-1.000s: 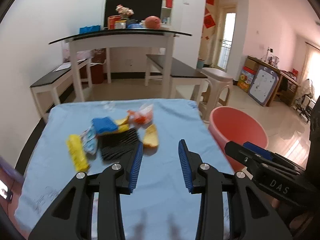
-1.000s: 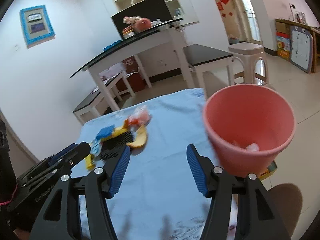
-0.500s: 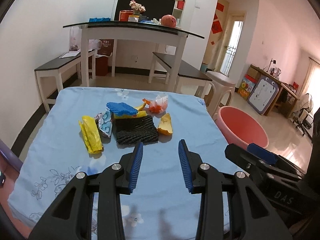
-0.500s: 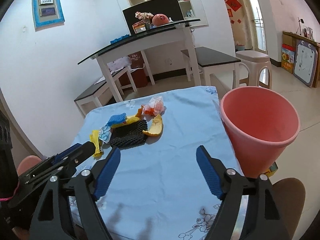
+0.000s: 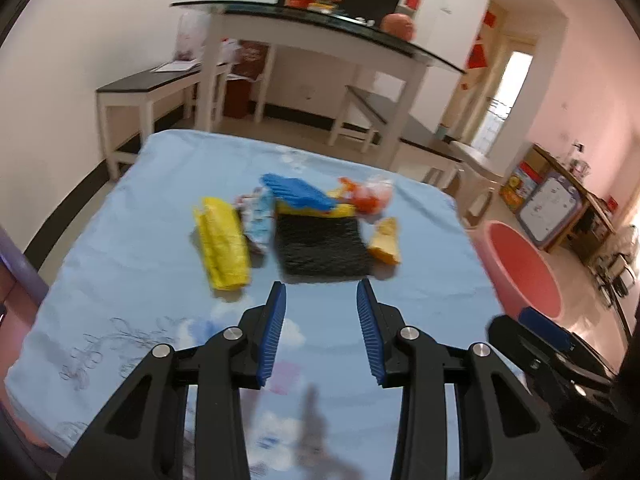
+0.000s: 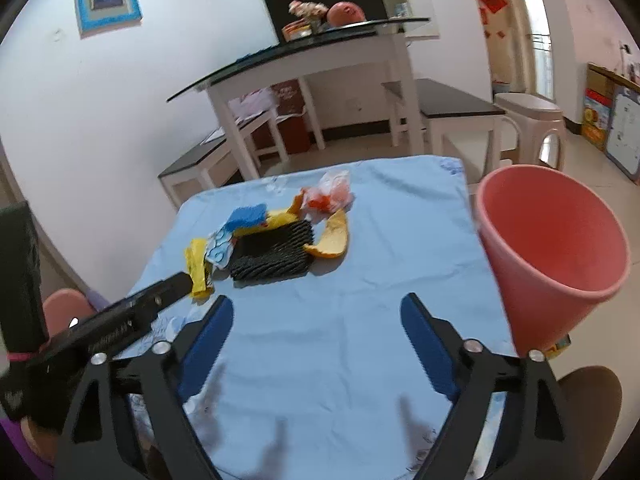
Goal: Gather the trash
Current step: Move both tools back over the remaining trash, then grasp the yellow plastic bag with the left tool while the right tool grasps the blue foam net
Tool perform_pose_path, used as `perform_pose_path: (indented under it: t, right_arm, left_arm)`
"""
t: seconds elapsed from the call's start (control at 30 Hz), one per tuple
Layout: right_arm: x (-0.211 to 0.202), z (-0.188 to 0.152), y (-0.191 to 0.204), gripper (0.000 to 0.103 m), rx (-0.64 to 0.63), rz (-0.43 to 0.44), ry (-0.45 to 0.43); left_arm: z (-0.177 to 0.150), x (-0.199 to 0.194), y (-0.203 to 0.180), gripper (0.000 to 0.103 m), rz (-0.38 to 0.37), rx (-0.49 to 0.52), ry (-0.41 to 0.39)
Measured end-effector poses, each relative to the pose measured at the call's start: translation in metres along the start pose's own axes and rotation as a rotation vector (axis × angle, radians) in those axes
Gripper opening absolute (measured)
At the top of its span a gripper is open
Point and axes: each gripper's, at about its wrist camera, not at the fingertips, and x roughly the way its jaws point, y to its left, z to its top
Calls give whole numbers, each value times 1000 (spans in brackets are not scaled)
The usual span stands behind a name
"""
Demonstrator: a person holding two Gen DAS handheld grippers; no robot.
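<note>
A heap of trash lies mid-table on the blue cloth [image 5: 120,248]: a black ribbed mat [image 5: 322,250], a yellow wrapper [image 5: 222,248], a blue sponge [image 5: 298,192], an orange peel [image 5: 386,240] and a red-and-clear bag [image 5: 370,194]. My left gripper [image 5: 320,294] is open just short of the black mat, nothing between its fingers. My right gripper [image 6: 316,308] hovers over the near cloth [image 6: 360,280], its jaws opening wide and empty. The black mat [image 6: 272,254] and peel [image 6: 334,238] lie ahead of it. A pink bucket [image 6: 560,248] stands off the table's right edge.
Behind the cloth-covered table stand a white table with a dark glass top [image 5: 304,20], black-topped benches [image 5: 148,84] and a plastic stool [image 6: 528,116]. The pink bucket [image 5: 524,264] sits on the floor to the right. A white wall runs along the left.
The left gripper has moved forward and down toward the trash heap, rolling slightly. The right gripper's jaws have spread much wider and it has swung from the bucket toward the table.
</note>
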Motion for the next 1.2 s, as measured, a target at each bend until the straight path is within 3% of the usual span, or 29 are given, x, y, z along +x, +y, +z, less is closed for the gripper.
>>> perform_pose_path:
  t: [0.23, 0.37, 0.6, 0.8, 0.93, 1.07, 1.2]
  right_arm:
    - [28, 13, 3, 76, -33, 31, 56]
    - [44, 27, 5, 70, -65, 53, 75]
    - [60, 60, 18, 69, -141, 96, 44]
    - [87, 87, 30, 69, -170, 138, 64]
    - [110, 97, 39, 69, -177, 160, 89]
    - [137, 100, 45, 68, -172, 175, 140]
    - [162, 100, 48, 62, -156, 184, 195]
  left_arm:
    - [17, 19, 54, 37, 73, -78, 48]
    - [24, 36, 70, 37, 65, -122, 99]
    - [35, 61, 75, 37, 35, -158, 138]
    - [29, 81, 82, 37, 73, -167, 192]
    - [25, 81, 81, 37, 63, -147, 178]
    - [23, 78, 79, 18, 54, -130, 161]
    - [24, 70, 81, 14, 44, -128, 139]
